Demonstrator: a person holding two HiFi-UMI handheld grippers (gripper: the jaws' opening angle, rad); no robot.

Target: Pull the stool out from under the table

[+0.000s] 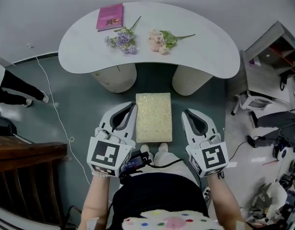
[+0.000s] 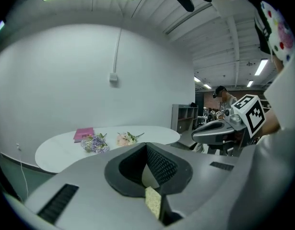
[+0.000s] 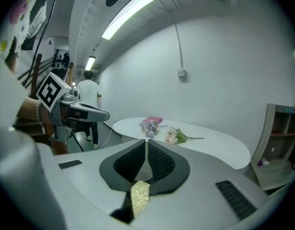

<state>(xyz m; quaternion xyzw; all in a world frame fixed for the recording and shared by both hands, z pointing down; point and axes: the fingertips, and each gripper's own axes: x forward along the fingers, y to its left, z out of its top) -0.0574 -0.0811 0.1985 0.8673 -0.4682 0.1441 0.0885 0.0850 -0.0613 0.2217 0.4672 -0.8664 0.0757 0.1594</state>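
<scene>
The stool (image 1: pixel 154 117) has a pale yellow rectangular cushion and stands on the floor in front of the white curved table (image 1: pixel 205 56), outside its edge. My left gripper (image 1: pixel 128 108) hovers just left of the stool, shut and empty. On the stool's right side my right gripper (image 1: pixel 189 115) is also shut, holding nothing. In the left gripper view the shut pads of the left gripper (image 2: pixel 146 148) point toward the table, with a sliver of the stool (image 2: pixel 153 201) below them. The right gripper view shows the right gripper (image 3: pixel 146 145) the same way.
On the table lie a pink book (image 1: pixel 110 17), purple flowers (image 1: pixel 123 40) and pink flowers (image 1: pixel 160 40). Two round pedestals (image 1: pixel 116 77) hold it up. Dark wooden furniture (image 1: pixel 22 162) stands left, a cable (image 1: pixel 56 114) runs on the floor, and a shelf unit (image 1: pixel 274 56) with clutter stands right.
</scene>
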